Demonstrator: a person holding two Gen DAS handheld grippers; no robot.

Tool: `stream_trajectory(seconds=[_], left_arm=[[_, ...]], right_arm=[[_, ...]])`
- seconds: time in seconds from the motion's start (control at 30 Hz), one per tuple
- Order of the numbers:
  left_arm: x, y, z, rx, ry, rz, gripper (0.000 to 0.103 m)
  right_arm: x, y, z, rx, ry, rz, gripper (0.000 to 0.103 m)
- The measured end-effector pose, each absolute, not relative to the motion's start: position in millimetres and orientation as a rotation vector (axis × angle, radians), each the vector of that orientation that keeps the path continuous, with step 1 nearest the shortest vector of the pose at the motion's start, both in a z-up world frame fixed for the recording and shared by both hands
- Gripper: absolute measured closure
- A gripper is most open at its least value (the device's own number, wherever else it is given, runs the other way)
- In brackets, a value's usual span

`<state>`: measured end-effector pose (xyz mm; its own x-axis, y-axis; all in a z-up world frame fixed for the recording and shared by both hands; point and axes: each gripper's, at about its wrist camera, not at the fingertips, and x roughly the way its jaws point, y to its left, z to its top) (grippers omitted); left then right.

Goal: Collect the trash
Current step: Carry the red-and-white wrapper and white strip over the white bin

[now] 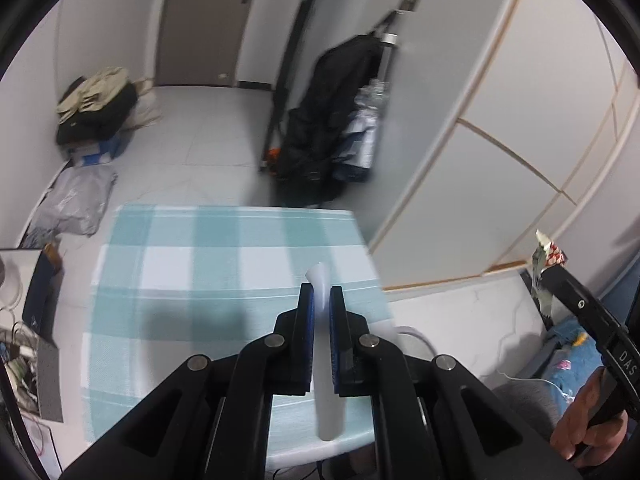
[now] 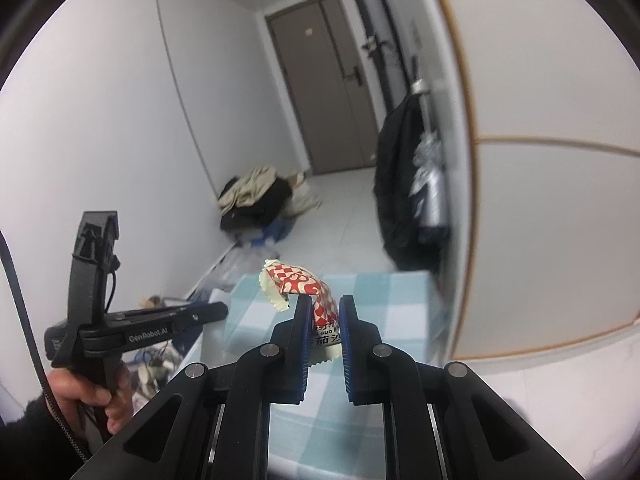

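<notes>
My left gripper [image 1: 320, 294] is shut on a white plastic bag [image 1: 326, 360] that hangs down between its blue pads, held above the teal-and-white checked table [image 1: 192, 264]. My right gripper [image 2: 324, 304] is shut on a red-and-white snack wrapper [image 2: 298, 284], whose crumpled top sticks out past the fingertips. In the left wrist view the same wrapper [image 1: 546, 256] shows at the far right, in the tip of the right gripper, with a hand [image 1: 584, 420] on its handle. In the right wrist view the left gripper's body [image 2: 132, 332] stands at the left, held by a hand [image 2: 92, 396].
A black coat [image 1: 332, 120] hangs by the white wardrobe [image 1: 500, 140] past the table. Clothes are piled on a blue box [image 1: 96, 108] by the far wall, near a brown door [image 2: 332, 80]. A grey bag [image 1: 76, 200] lies on the floor. Cables [image 1: 20, 352] clutter the left edge.
</notes>
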<state>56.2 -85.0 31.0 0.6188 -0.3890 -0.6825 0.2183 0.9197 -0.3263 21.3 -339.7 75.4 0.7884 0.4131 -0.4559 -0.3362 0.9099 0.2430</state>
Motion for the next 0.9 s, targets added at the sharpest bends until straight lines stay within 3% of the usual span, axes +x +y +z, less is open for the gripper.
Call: stream_trajectory(seconds=[0.37,0.63,0.9], left_arm=[[64.2,-174.3,54.1,-0.157,0.814,-0.532,0.1],[77.9,-240.8,43.1,-0.121,0.864,-0.656,0.1],[94.7,-292.6,9.7,-0.059,0.952,-0.722,0.1]], right_arm=[[5.5,-432.1,82.1,0.195,0.501,0.22,0.09],[5.5,-494.7,53.5,0.243,0.574,0.093,0.09],[22.0,-548.3,-9.4,0.357,0.704,0.019,0.09]])
